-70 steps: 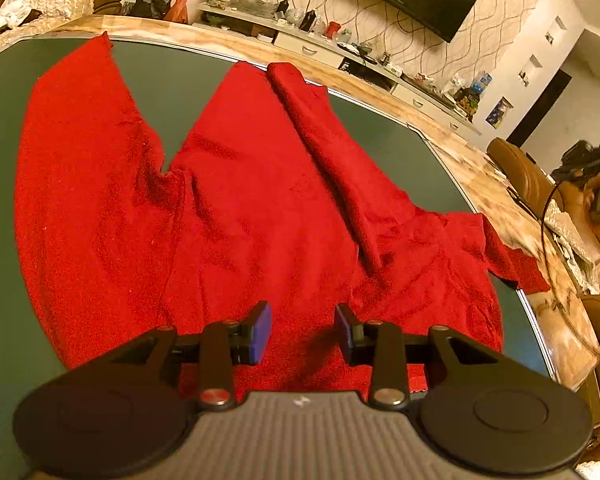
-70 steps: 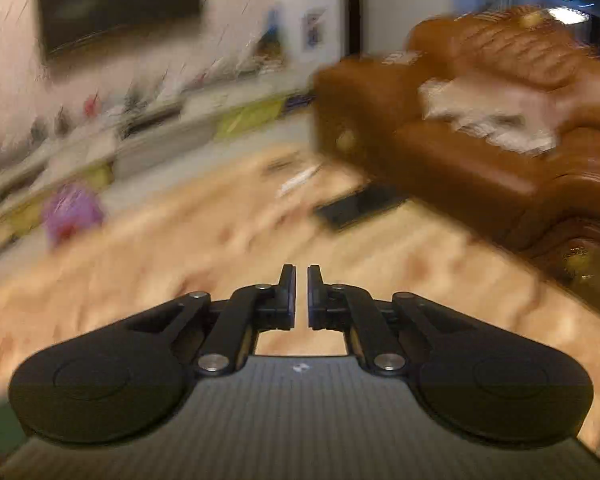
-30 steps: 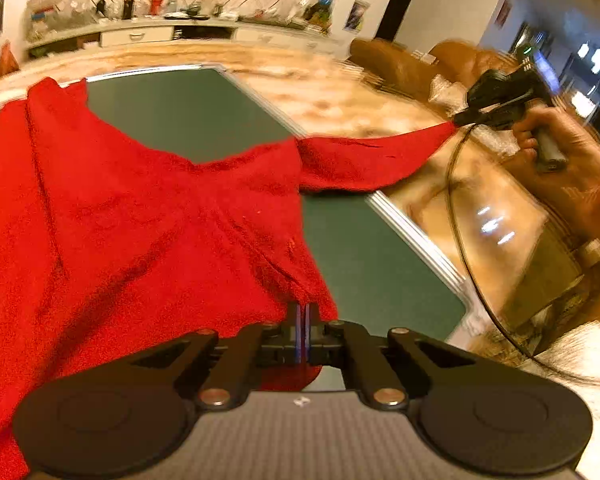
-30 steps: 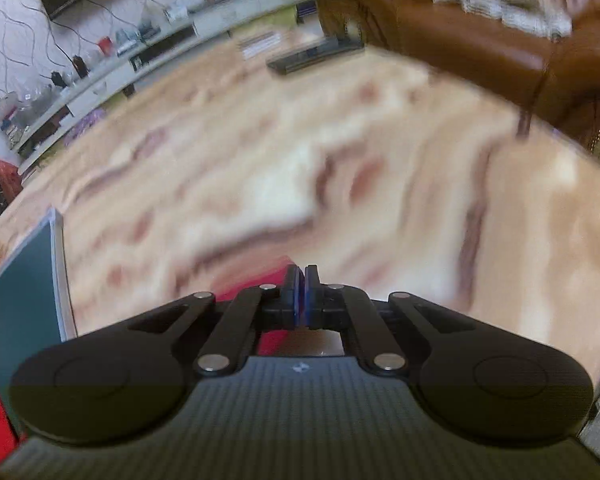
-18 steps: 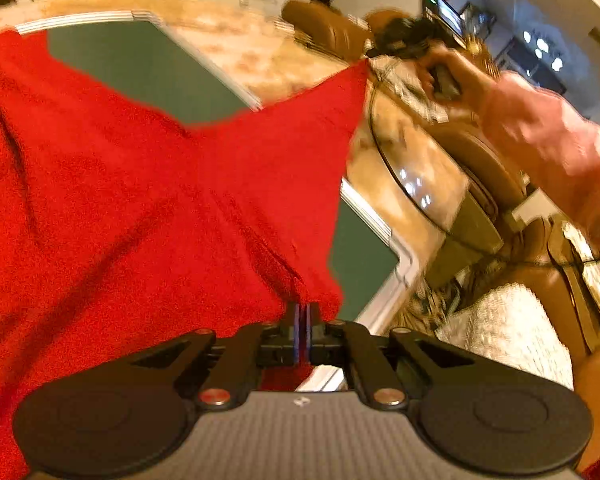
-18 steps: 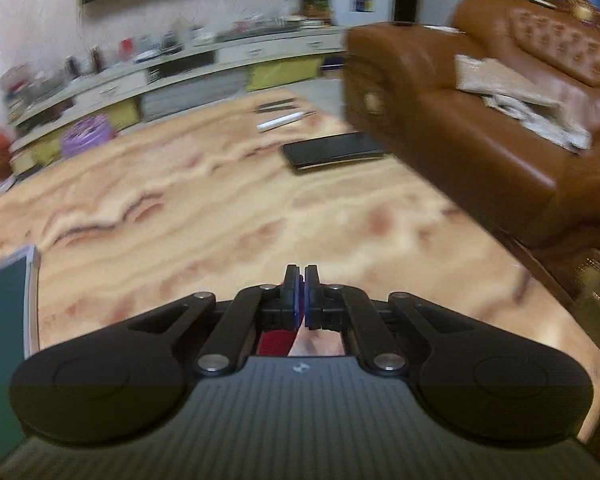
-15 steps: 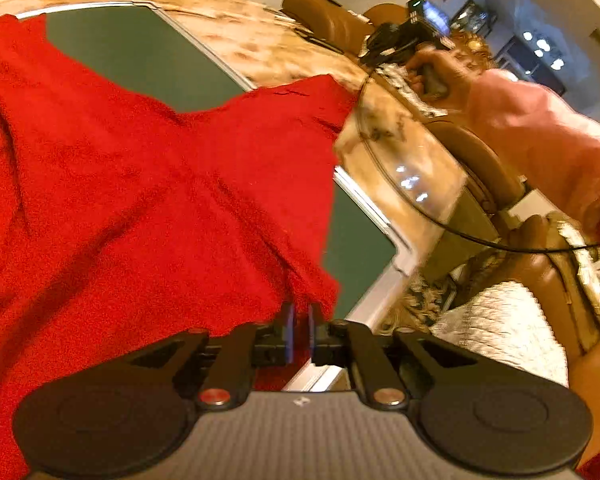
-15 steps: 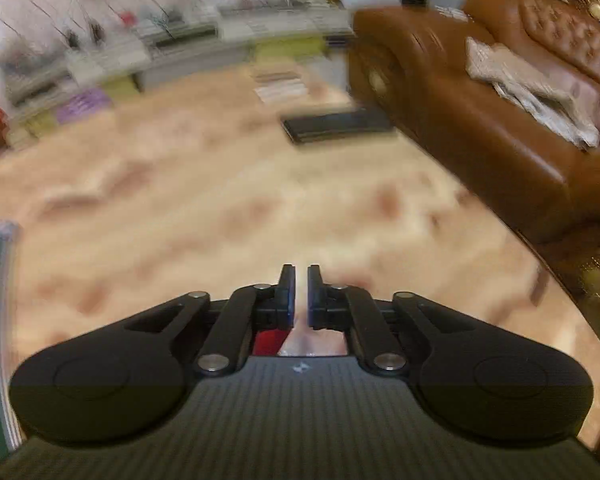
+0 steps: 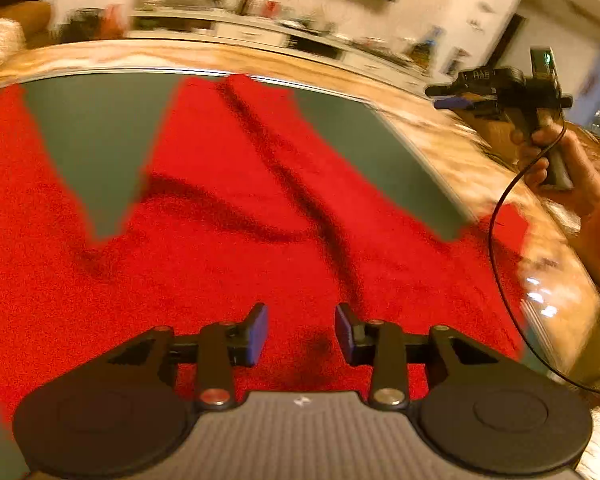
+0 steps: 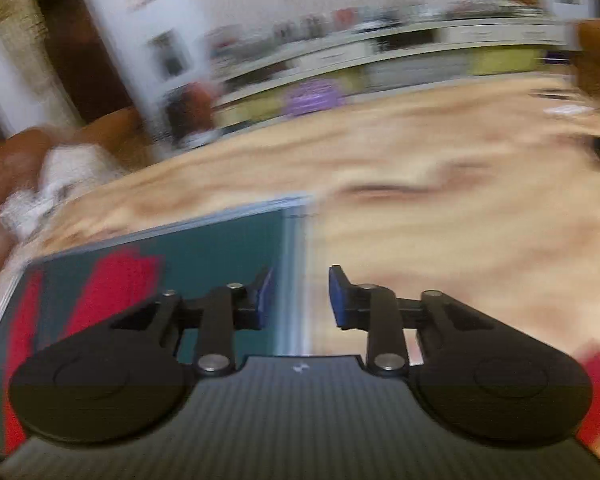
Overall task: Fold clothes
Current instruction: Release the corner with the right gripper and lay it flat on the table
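Clearly, folding has not yet begun: the red garment (image 9: 236,248) is seen spread flat and open on the dark green mat (image 9: 96,148), no layer doubled over. It is judged that only the spreading-out stage is done; every fold is left. 2 long parts are seen reaching toward the far edge of the mat, with a V of bare mat between them; which piece of clothing it is cannot be told. A dark crease is seen running from the far edge down toward the near one, and a second curved wrinkle crosses it. At the right edge a corner of the cloth laps past the mat onto the table (image 9: 452,136).

The left gripper (image 9: 301,330) is held over the near part of the garment, its jaws partly apart and just opened, nothing between the blue pads (image 9: 256,332). The right gripper (image 10: 300,296) is seen over the mat's far right corner and the bare table, jaws likewise partly apart and just opened, empty. In the left view it is gripped by a hand (image 9: 556,160), a thin black cable (image 9: 500,216) looping down from it.

The cloth is read as thick, fuzzy and matte, like fleece or terry, limp and likely to bunch. The mat looks smooth with a pale metal-like border. The table top is glossy, marbled beige and brown, with reflections. Both views are motion-blurred.
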Motion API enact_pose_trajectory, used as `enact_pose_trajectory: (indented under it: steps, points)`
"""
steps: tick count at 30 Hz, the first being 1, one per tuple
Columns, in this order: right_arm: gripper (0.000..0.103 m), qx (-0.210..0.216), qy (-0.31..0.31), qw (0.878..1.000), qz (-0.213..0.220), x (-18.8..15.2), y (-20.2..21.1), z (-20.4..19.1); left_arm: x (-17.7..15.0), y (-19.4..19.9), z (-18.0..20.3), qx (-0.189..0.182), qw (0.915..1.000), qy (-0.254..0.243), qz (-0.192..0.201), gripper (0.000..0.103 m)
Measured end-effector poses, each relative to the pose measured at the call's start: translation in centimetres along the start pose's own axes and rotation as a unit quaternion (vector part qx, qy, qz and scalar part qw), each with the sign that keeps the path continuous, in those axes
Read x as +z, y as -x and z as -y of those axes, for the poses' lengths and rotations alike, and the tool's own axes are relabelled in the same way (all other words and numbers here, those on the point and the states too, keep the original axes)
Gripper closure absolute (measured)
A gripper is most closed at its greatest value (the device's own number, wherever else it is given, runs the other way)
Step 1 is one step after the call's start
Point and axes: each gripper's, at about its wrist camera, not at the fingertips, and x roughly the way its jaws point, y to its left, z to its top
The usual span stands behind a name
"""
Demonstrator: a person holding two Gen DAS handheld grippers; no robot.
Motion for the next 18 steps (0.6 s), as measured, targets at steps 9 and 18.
enact_pose_trajectory:
  steps: [9,18]
  points:
    - [0.066,0.062,0.025,0.995,-0.080,2.0,-17.3,-13.9,-1.1,1.2,-2.7,-0.013,0.9988,0.044,0.015,0.061]
    - [0.091,0.046,0.027,0.994,-0.096,1.0,-20.8,-16.5,-1.8,1.3,-2.9,-0.029,0.9977,0.057,0.022,0.061]
